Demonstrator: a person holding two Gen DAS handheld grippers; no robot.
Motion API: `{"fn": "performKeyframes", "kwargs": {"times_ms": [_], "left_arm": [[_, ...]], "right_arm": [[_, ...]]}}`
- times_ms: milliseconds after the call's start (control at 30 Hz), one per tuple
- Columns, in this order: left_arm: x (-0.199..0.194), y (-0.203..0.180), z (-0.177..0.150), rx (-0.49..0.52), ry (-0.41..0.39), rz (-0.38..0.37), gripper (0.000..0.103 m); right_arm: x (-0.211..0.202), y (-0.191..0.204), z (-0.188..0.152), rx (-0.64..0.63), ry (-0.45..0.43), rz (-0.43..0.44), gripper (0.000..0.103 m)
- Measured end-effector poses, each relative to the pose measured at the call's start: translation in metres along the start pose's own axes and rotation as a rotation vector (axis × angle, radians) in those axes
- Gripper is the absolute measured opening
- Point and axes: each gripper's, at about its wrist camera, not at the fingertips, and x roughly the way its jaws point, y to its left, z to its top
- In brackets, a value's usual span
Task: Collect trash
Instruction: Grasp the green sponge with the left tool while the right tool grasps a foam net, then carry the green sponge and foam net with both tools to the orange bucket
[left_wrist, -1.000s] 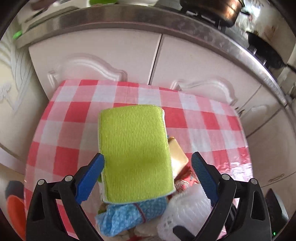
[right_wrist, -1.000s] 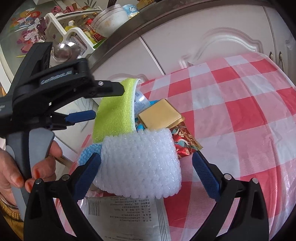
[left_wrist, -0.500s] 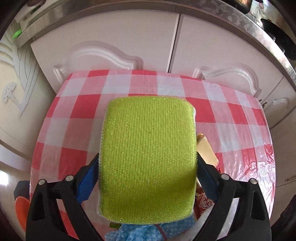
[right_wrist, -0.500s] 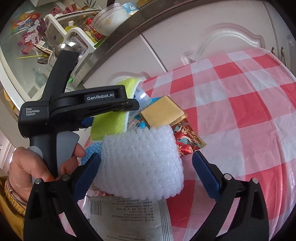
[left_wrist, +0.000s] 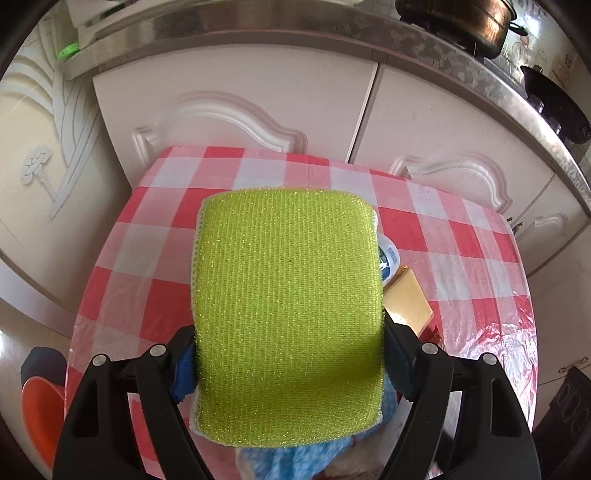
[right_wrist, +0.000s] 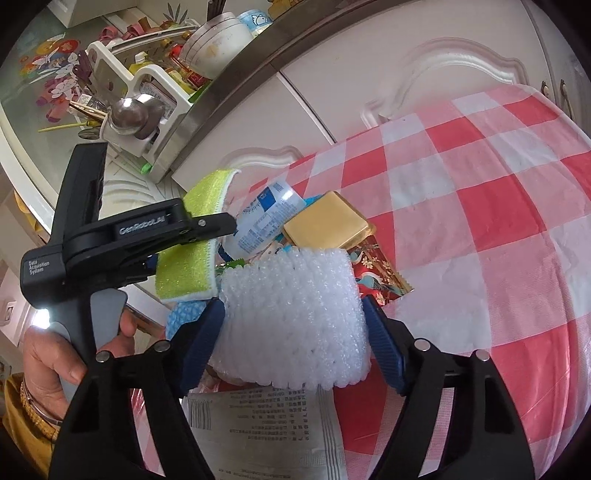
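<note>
Both pairs of jaws are closing: the left gripper (left_wrist: 290, 363) has a green scouring pad (left_wrist: 288, 317) between its pads, raised above the heap on the checked desk (right_wrist: 480, 206). The right gripper (right_wrist: 293, 347) pinches a white foam net (right_wrist: 291, 321) (soft, easily crushed). Squeeze only until each piece stops slipping, then lift straight up so the gold packet (right_wrist: 327, 225) stays undisturbed.

Your sponge (left_wrist: 288, 321) sits between the left claw (left_wrist: 290, 363) pads, above the worktop (left_wrist: 461, 236). The foam net (right_wrist: 295, 317) lies between your right claw (right_wrist: 293, 339) pads, seemingly on a packet (right_wrist: 266, 432).
</note>
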Motion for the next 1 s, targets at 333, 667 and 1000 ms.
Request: {"fn": "performKeyframes", "kwargs": {"times_ms": [333, 667, 1000], "left_arm": [[-0.053, 0.047, -0.037, -0.033, -0.081, -0.01, 0.079], [-0.072, 0.105, -0.101, -0.071, -0.082, 0.021, 0.08], [-0.09, 0.156, -0.147, -0.122, -0.091, 0.043, 0.08]], "right_arm": [[-0.011, -0.014, 0.003, 0.083, -0.053, 0.074, 0.064], [-0.016, -0.012, 0.003, 0.069, -0.086, 0.104, 0.062], [-0.03, -0.013, -0.001, 0.078, -0.175, 0.087, 0.062]]}}
